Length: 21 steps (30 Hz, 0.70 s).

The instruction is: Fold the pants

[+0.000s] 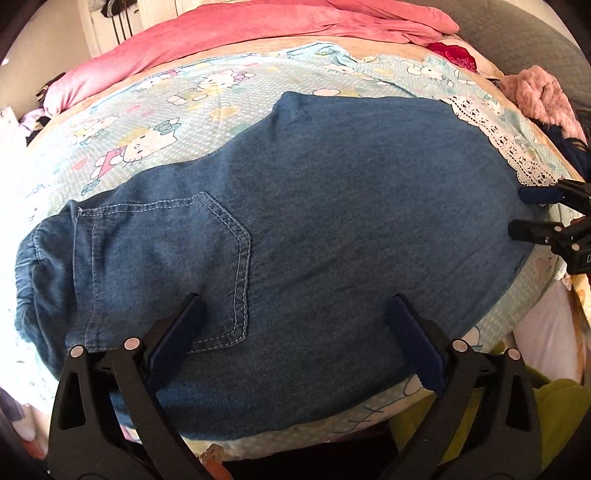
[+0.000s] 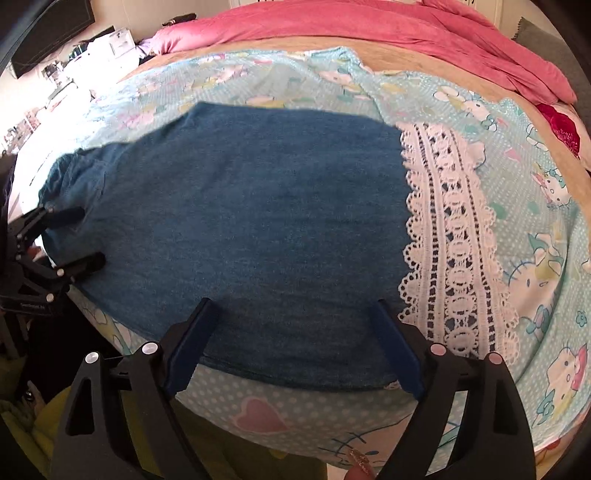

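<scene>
Blue denim pants lie flat across the bed, folded lengthwise, with a back pocket and the waistband at the left. A white lace hem ends the legs at the right. My left gripper hovers open over the near edge beside the pocket, nothing between its fingers. My right gripper stands open over the near edge of the pants close to the lace hem. Each gripper also shows in the other's view: the right gripper at the hem end, the left gripper at the waist end.
A cartoon-print light blue sheet covers the bed. A pink duvet is heaped at the far side, and a pink fluffy garment lies at the far right. Yellow-green fabric sits below the near bed edge.
</scene>
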Each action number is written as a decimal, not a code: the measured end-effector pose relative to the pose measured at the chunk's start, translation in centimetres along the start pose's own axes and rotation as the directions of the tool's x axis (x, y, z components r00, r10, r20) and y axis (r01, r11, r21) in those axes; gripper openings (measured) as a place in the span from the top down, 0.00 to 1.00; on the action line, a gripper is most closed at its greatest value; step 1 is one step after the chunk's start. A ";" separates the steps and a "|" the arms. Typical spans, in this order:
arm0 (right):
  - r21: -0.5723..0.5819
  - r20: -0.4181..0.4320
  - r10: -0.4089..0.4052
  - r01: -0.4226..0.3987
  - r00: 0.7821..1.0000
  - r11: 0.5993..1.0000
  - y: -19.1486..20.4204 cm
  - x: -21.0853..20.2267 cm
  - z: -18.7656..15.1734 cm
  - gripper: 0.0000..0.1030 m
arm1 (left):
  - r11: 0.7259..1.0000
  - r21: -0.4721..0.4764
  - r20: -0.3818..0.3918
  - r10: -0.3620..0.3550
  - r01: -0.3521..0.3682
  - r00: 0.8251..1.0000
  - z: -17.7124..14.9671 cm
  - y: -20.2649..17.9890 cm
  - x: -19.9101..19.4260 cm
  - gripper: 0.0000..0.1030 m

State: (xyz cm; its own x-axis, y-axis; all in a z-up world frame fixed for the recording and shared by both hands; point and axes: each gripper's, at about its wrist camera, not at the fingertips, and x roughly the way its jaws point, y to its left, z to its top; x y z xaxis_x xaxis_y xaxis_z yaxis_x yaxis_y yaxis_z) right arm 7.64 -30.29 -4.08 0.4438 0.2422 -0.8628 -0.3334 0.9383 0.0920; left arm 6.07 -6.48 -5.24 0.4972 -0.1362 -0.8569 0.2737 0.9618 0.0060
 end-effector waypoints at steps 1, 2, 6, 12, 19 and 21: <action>0.004 0.011 0.003 -0.003 1.000 1.000 -0.1 -0.2 0.2 0.18 | 1.000 -0.011 0.007 -0.007 0.007 1.000 -0.1 0.0 -0.4 0.09; 0.009 0.026 0.003 -0.004 1.000 1.000 -0.3 -0.7 0.2 0.18 | 1.000 -0.022 0.015 -0.017 0.018 1.000 0.0 0.1 -0.7 0.09; 0.032 0.091 -0.008 0.005 0.996 0.999 -0.8 -2.3 0.7 0.18 | 0.996 -0.072 0.046 -0.054 0.057 0.998 0.6 0.6 -1.9 0.09; 0.074 0.157 -0.023 0.012 0.987 0.997 -2.1 -3.9 1.0 0.14 | 0.992 -0.103 0.082 -0.067 0.075 0.994 1.7 1.0 -3.7 0.09; 0.130 0.225 -0.062 0.034 0.972 0.991 -4.0 -5.5 0.8 0.11 | 0.990 -0.112 0.090 -0.074 0.084 0.993 3.6 0.4 -4.3 0.09; 0.149 0.234 -0.069 0.034 0.970 0.988 -4.6 -5.9 0.6 0.11 | 0.992 -0.098 0.094 -0.075 0.085 0.993 4.5 -0.3 -4.3 0.09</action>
State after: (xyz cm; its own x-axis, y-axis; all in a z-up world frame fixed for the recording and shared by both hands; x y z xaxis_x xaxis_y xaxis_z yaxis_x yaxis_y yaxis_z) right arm 7.09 -35.90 0.86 0.6478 0.2277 -0.7270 -0.1898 0.9724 0.1354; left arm 7.57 -7.22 0.81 0.5503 -0.2300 -0.8026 0.2330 0.9654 -0.1169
